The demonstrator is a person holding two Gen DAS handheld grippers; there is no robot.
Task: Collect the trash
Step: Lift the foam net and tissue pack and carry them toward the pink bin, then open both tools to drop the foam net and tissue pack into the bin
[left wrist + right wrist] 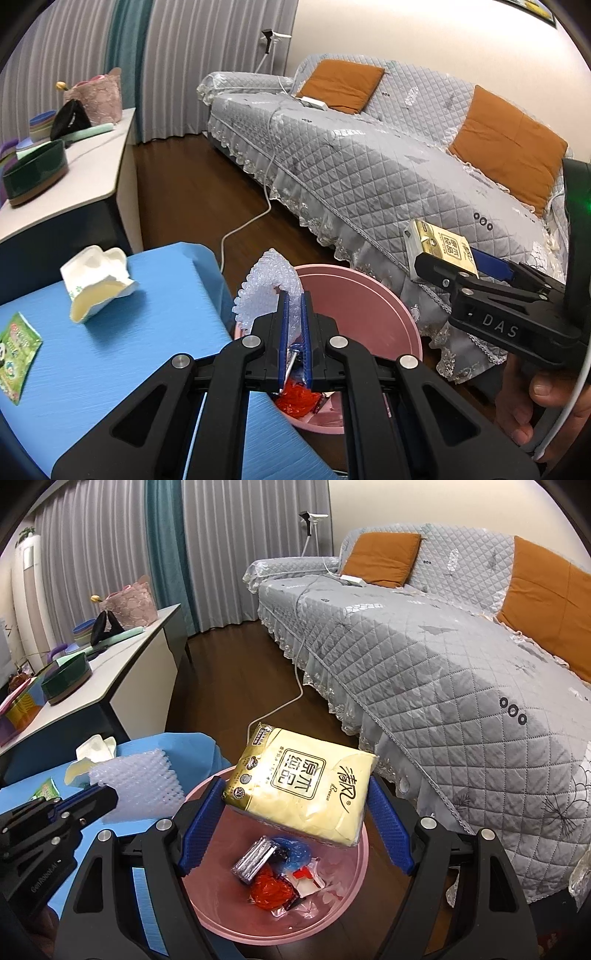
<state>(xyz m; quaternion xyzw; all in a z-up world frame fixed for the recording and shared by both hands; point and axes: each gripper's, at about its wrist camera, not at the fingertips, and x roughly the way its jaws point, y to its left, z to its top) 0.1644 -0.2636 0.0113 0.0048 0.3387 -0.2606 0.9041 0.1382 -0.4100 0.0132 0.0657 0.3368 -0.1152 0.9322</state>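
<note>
Your left gripper (294, 317) is pinched nearly shut on a sheet of bubble wrap (264, 284), which stands up from the fingers over the near rim of the pink bin (388, 295). Your right gripper (295, 819) has its jaws spread wide around a yellow tissue pack (301, 782), which hangs tilted over the bin mouth, its corners against the blue pads (388, 827). The bin already holds wrappers (273, 882) at the bottom. On the blue table (110, 354) a crumpled white cup (96, 282) and a green sachet (18, 350) are not yet collected. The main risk is the wrap: it is light and sits close to the table edge, so if you let go here it may catch on the rim and drop outside, or cling to the pads. The pack is held only at its corners and looks soft, so it could slip out early; being wide, it may also land across the rim rather than inside. Both grippers crowd the same opening, so moving one inward could knock the other or tip the bin.
</note>
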